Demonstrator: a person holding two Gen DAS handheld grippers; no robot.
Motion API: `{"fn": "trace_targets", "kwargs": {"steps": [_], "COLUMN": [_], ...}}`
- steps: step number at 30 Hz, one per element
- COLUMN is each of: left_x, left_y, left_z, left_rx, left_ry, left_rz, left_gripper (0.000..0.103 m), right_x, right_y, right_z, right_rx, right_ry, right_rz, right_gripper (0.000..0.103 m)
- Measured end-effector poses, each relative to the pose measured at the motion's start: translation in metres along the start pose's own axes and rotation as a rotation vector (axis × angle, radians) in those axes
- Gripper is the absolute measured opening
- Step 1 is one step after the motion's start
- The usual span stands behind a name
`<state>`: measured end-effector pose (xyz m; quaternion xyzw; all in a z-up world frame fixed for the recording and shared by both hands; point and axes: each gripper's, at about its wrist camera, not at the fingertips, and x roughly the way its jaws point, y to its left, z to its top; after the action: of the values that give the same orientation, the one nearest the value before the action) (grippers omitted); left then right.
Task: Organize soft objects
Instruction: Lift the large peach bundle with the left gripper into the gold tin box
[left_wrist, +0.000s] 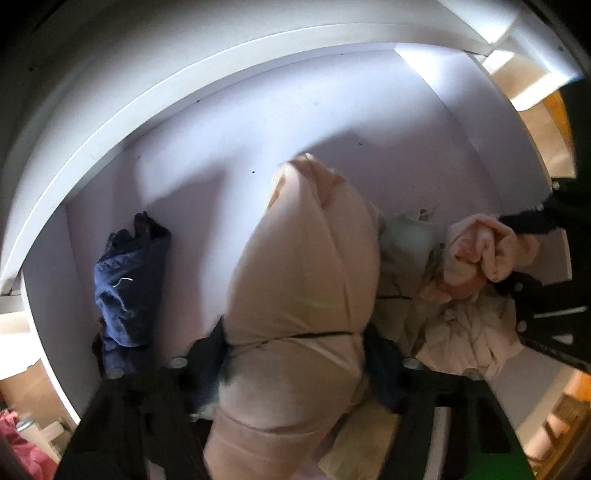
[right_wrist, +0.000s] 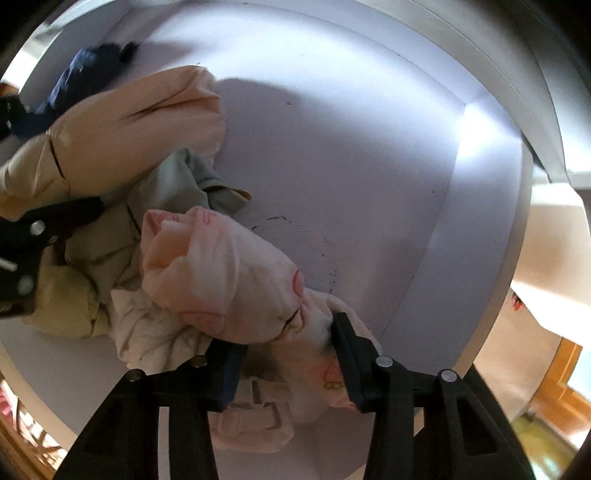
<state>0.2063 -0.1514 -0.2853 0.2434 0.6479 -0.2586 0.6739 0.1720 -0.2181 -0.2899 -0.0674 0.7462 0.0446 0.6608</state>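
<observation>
Pink cloth (right_wrist: 229, 273) is gripped by the right gripper (right_wrist: 288, 354); a beige padded bundle (left_wrist: 299, 280) is held between the half-open left gripper (left_wrist: 295, 369) jaws.

Both wrist cameras look straight down, close over white box (left_wrist: 229, 122). Left view sits above beige pillow (left_wrist: 303, 266); right view above pink cloth (right_wrist: 221, 273). Shared: pillow, pink cloth, navy garment (left_wrist: 127, 291).

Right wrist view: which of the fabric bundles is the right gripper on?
The pink-and-white printed bundle, tied near its end with a dark band. The right gripper has that tied end between its fingers; the big beige bundle and the navy one lie farther off.
</observation>
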Motion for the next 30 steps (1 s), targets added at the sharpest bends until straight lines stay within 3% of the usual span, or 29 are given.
{"fn": "trace_targets", "kwargs": {"steps": [5,11,19,26,30], "left_x": [-0.024,-0.07,-0.146,-0.224,-0.269], "left_y": [0.01,0.01,-0.014,-0.023,-0.015], "left_z": [-0.015,-0.045,-0.079,-0.096,-0.091], "left_rx": [0.014,0.047,0.194,0.267,0.233], "left_ry": [-0.036,-0.136,-0.28,-0.388,-0.459], "left_rz": [-0.026,-0.063,-0.11,-0.198,-0.268], "left_gripper": [0.06,0.06,0.06,0.06,0.06], "right_x": [-0.001,0.0,-0.003,0.013,0.024], "right_y": [-0.007,-0.006,-0.013,-0.022,-0.021], "right_z": [0.004,0.007,0.003,-0.001,-0.006], "right_rx": [0.001,-0.005,0.029,0.038,0.059], "right_ry": [0.001,0.007,0.009,0.005,0.004], "right_rz": [-0.005,-0.038,-0.007,0.01,0.018], "right_gripper": [0.045,0.047,0.047,0.047,0.047]}}
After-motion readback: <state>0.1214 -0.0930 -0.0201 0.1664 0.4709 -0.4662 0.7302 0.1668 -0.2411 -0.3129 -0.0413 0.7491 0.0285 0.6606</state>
